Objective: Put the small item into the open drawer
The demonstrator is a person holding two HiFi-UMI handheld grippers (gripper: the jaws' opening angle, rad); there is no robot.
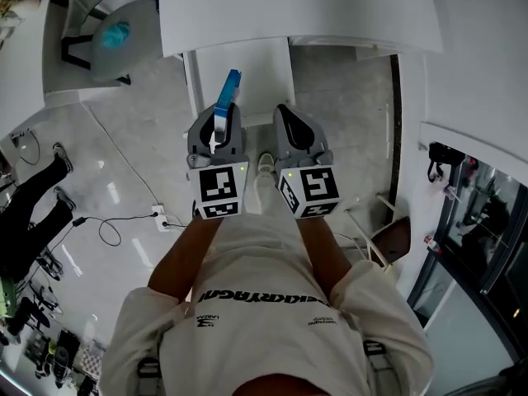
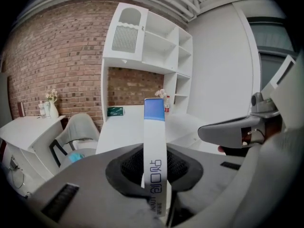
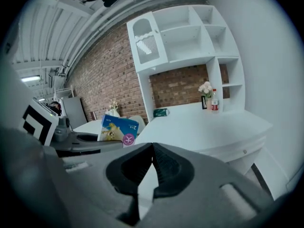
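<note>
We keep the left gripper [image 2: 154,172] clamped on the lower end of a thin blue-and-white box of adhesive plasters [image 2: 154,137]. It is gripped across its narrow sides, so most of it stands clear of the pads and can go in leading-end first. The pads press on both faces and the box sits upright between them, not tilted.

The right gripper [image 3: 152,167] rides just beside the left one, at the same height. Its jaws are closed, tips touching, with nothing between them. We judge that it is only kept clear, since one gripper is enough for so light a box.

From the head view, the open drawer [image 1: 256,73] juts out from under the white desk [image 1: 330,7] straight ahead of us. The free end of the box reaches over its near part, but the box is in the grip and not yet in the drawer. The part of the drawer that we can see is plain white, with nothing lying in it. The grippers cover its near edge, so we cannot speak for that strip.
</note>
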